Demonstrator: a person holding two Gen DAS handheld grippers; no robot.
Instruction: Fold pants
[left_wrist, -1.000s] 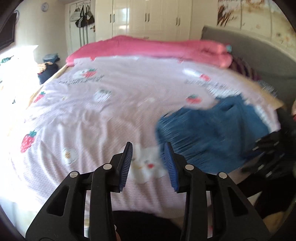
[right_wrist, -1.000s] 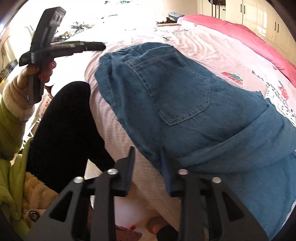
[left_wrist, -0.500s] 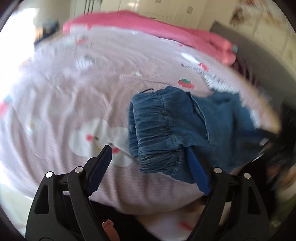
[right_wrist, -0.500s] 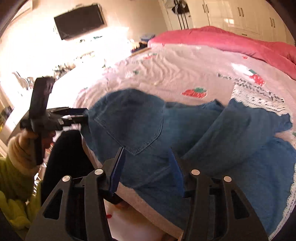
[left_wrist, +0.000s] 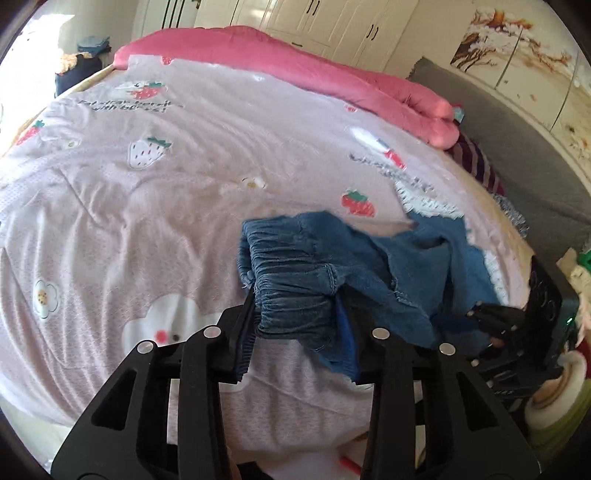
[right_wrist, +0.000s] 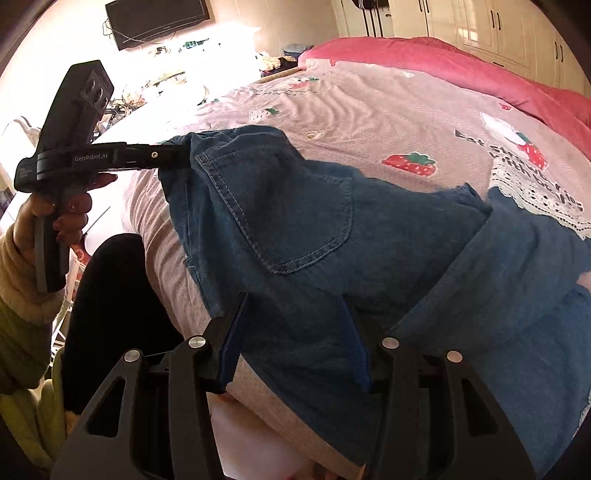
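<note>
Pants (right_wrist: 295, 229) lie at the bed's (left_wrist: 147, 221) near edge; your left gripper (left_wrist: 295, 325) is closing on the gathered waistband (left_wrist: 291, 280); right gripper (right_wrist: 291, 332) half-open over denim, not clamped; grab deep before lifting.

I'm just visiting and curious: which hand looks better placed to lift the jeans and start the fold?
Probably the left. Its tool is closing on the gathered waistband of the jeans. The right tool straddles flat denim near the bed edge without pinching it.

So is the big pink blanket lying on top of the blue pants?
No, the pink blanket is bunched along the far side of the bed, well apart from the pants near the front edge.
</note>
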